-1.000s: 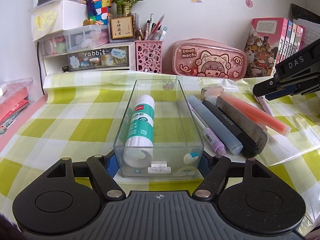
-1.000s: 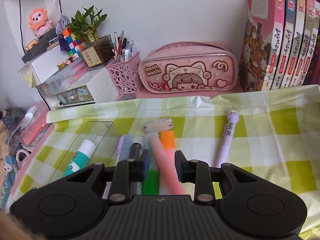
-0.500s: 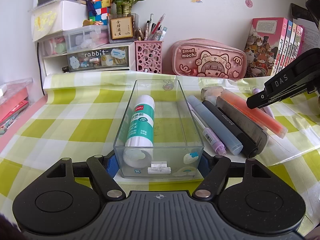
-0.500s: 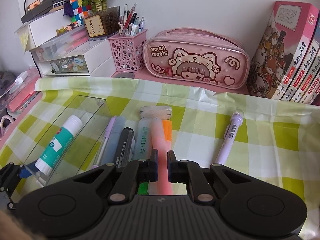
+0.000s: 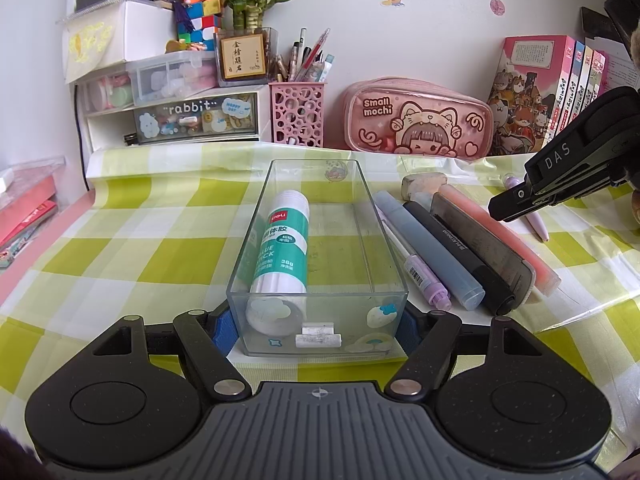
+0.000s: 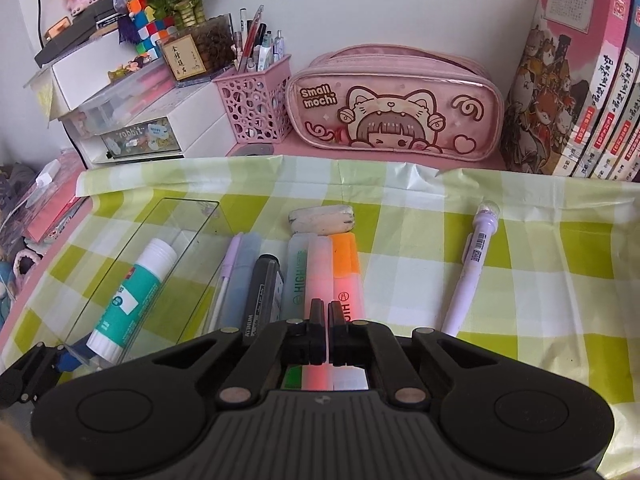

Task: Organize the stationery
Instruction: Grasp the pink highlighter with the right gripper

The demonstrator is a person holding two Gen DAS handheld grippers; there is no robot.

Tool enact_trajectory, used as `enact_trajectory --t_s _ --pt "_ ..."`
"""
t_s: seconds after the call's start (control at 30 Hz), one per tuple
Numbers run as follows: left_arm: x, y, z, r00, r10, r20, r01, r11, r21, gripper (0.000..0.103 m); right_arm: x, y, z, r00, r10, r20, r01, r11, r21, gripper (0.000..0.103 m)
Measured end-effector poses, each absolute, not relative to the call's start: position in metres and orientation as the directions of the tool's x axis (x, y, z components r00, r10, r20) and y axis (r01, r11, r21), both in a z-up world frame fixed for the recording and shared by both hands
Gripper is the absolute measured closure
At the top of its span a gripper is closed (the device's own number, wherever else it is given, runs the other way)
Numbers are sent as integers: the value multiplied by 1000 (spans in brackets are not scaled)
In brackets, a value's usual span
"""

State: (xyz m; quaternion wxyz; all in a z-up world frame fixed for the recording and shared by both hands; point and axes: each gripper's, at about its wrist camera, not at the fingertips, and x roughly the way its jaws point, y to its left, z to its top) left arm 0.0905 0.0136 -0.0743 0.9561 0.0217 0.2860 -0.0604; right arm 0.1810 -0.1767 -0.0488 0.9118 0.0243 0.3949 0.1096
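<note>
Left gripper (image 5: 318,334) clamped on near end of clear rectangular plastic tray (image 5: 316,332), steadying it on green-and-white checked tablecloth (image 5: 120,248). White-and-teal glue stick (image 5: 282,258) already inside, along the tray's left wall.

Right gripper (image 6: 323,312) above the row of pens just right of tray; jaws nearly together, nothing visible between the tips, pink highlighter (image 6: 318,272) lying flat beneath. Gripped or not: cannot tell.

Likely step: pick pink highlighter, drop into tray. For a clean grab: pinch mid-barrel, avoid touching neighbours, pale green highlighter (image 6: 296,276) on left and orange highlighter (image 6: 347,268) on right. Lift straight up, then leftward, align lengthwise with tray.

Further out: worn white eraser (image 6: 322,220) at far end of row, lilac pen (image 6: 472,268) apart on right.
</note>
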Motion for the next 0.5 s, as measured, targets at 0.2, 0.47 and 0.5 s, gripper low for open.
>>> enact_trajectory --t_s 0.2,0.47,0.5 --pt "90 13 -74 829 -103 -549 129 992 8 30 189 -171 -57 644 192 -740 -201 976 78 100" --pt "90 13 -74 829 -103 -549 129 992 8 30 185 -178 -56 667 231 -709 -158 973 168 103" --pt "90 13 -74 829 -103 -549 129 992 8 30 185 -180 -55 667 238 -706 -153 971 183 103"
